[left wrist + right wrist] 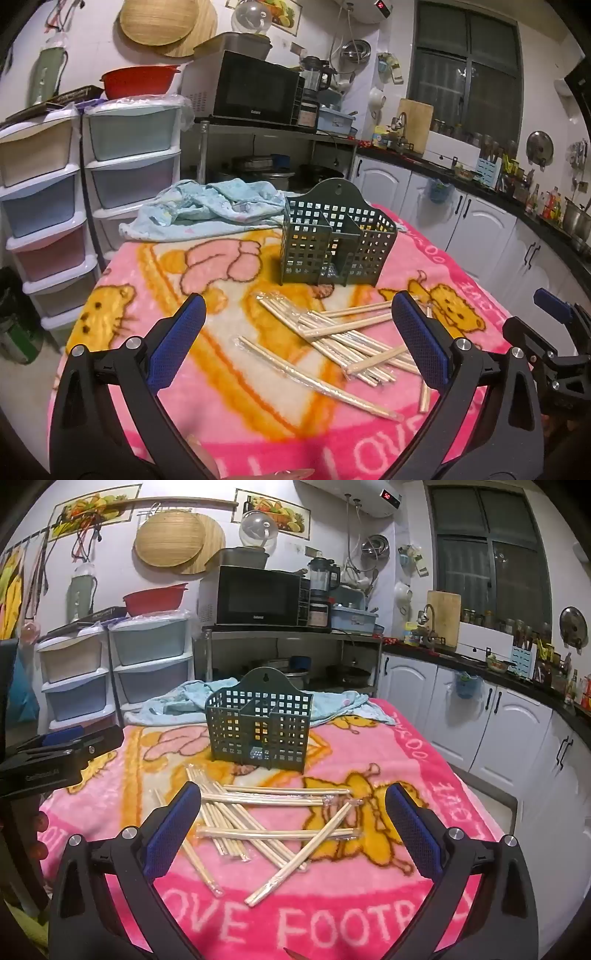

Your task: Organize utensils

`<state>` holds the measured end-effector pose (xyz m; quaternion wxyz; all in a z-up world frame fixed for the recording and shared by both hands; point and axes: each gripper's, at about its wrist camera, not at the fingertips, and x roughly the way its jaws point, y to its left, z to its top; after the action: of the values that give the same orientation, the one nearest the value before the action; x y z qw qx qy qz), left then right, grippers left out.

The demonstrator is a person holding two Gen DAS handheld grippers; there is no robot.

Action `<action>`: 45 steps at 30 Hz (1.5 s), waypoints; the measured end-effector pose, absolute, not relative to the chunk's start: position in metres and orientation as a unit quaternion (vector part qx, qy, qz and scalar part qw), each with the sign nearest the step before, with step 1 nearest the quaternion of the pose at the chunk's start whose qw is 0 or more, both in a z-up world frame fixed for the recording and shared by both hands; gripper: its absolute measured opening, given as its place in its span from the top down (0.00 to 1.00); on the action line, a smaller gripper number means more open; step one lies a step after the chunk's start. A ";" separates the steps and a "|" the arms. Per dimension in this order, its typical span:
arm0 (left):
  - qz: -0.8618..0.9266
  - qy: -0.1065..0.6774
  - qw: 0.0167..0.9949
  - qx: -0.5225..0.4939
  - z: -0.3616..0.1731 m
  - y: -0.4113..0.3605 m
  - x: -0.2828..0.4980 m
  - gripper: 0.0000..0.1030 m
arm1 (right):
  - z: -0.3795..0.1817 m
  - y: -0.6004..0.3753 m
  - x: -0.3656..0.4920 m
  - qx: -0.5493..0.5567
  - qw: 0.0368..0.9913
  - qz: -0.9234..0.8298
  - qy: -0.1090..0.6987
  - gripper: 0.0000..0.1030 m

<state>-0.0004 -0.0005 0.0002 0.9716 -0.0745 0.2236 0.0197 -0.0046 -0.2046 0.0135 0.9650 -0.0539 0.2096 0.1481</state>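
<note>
Nothing sorted yet: green holder [258,731] stands near the surface's far edge, apparently holding no chopsticks. Wrapped chopsticks [258,823] lie scattered mid-surface, just ahead of both tools. Left tool [299,332] spread, holding nothing; right tool [291,819] spread, holding nothing.

— What does the left hand-held gripper [297,310] look like?
— Black plastic arms, blue textured pads [177,345], silver screws at the joints.
— And the right hand-held gripper [293,801]?
— The same build: black frame, blue pads [413,829], silver screws.
</note>
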 end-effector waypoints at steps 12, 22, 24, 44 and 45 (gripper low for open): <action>0.020 0.221 0.972 -0.076 0.006 0.006 -0.001 0.10 | 0.016 -0.204 -0.009 -0.057 0.966 0.148 0.202 0.06; 0.020 0.217 0.973 -0.076 0.004 0.002 -0.003 0.10 | 0.016 -0.204 -0.007 -0.060 0.966 0.149 0.201 0.06; 0.021 0.217 0.973 -0.076 0.003 0.002 -0.003 0.10 | 0.015 -0.204 -0.007 -0.060 0.966 0.150 0.200 0.06; 0.021 0.216 0.973 -0.075 0.004 0.002 -0.003 0.10 | 0.015 -0.204 -0.007 -0.059 0.966 0.150 0.200 0.06; 0.021 0.216 0.973 -0.075 0.004 0.002 -0.004 0.10 | 0.015 -0.204 -0.007 -0.059 0.966 0.149 0.200 0.06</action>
<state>-0.0036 0.0019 0.0037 0.9733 -0.0749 0.2159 0.0209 -0.0067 -0.2038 0.0148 0.9664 -0.0593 0.2004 0.1495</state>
